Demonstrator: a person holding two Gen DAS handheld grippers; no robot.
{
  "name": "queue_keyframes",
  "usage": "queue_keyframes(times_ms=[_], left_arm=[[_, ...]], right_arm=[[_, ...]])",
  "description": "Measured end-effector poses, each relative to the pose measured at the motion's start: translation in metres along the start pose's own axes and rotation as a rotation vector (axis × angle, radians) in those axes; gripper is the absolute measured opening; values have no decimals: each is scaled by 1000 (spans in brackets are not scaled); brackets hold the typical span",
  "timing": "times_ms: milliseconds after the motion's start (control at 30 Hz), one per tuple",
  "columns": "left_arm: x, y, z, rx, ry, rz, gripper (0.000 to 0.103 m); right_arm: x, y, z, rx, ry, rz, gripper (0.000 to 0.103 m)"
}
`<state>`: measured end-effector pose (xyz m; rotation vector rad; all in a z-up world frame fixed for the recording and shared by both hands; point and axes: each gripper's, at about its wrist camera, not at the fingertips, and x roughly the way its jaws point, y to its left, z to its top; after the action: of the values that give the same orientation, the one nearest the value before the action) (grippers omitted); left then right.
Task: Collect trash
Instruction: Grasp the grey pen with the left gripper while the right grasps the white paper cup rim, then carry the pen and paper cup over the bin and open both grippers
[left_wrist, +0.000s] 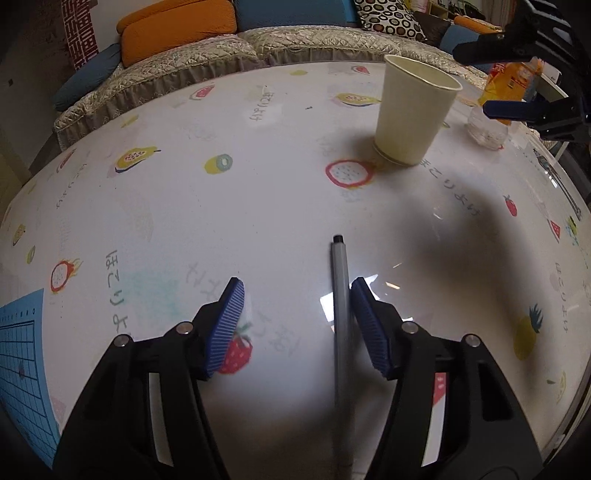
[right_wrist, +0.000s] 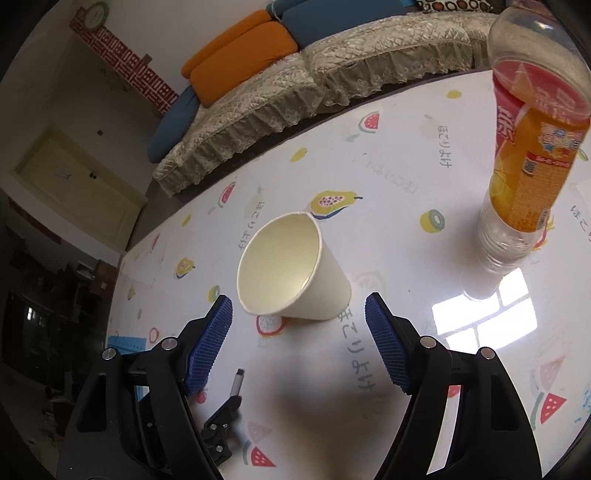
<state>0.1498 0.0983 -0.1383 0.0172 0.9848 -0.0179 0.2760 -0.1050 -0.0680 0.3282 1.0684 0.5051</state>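
Observation:
A grey pen (left_wrist: 340, 314) lies on the fruit-print table (left_wrist: 221, 206), between the open fingers of my left gripper (left_wrist: 297, 291) and close to the right pad (left_wrist: 371, 328). An empty paper cup (left_wrist: 415, 110) stands upright further back. In the right wrist view the cup (right_wrist: 291, 273) sits just ahead of my open, empty right gripper (right_wrist: 299, 306). A clear plastic bottle with an orange label (right_wrist: 532, 155) stands at the right. The pen (right_wrist: 236, 382) and the left gripper's finger (right_wrist: 221, 410) show at lower left. The right gripper (left_wrist: 517, 81) shows at top right of the left wrist view.
A quilted sofa (left_wrist: 229, 59) with orange (left_wrist: 177, 29) and blue cushions runs along the table's far edge. A blue grid mat (left_wrist: 22, 369) lies at the table's left. The bottle (left_wrist: 498, 103) stands behind the cup near the right edge.

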Motion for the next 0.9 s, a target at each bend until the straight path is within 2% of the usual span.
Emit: queue_keyframes(times_ms=[100, 167, 200, 233, 267, 300, 367, 400, 467, 667, 900], left_arm=[[7, 5, 10, -8, -3, 6, 55], [10, 7, 15, -9, -8, 6, 52], [10, 8, 16, -10, -11, 6, 47], [10, 10, 17, -14, -15, 6, 37], [10, 11, 17, -14, -26, 3, 27], [10, 12, 17, -6, -32, -1, 16], [10, 15, 17, -10, -30, -11, 10], [9, 17, 16, -17, -27, -16, 7], [8, 21, 14, -37, -21, -33, 6], [-2, 26, 8, -84, -15, -54, 6], [-48, 17, 17, -66, -69, -42, 6]], right_arm=[[18, -2, 7, 16, 14, -1, 59], [30, -5, 8, 27, 36, -18, 41], [33, -5, 6, 29, 43, -12, 39], [36, -6, 5, 32, 43, -12, 33], [38, -6, 3, 38, 44, -8, 22], [39, -7, 1, 43, 49, -1, 18], [40, -8, -3, 46, 54, 3, 10], [39, -8, -5, 45, 54, 2, 9], [36, -9, -8, 45, 50, 6, 6], [11, -4, -12, 32, 17, 17, 6], [-42, 4, -20, 17, -37, 41, 6]])
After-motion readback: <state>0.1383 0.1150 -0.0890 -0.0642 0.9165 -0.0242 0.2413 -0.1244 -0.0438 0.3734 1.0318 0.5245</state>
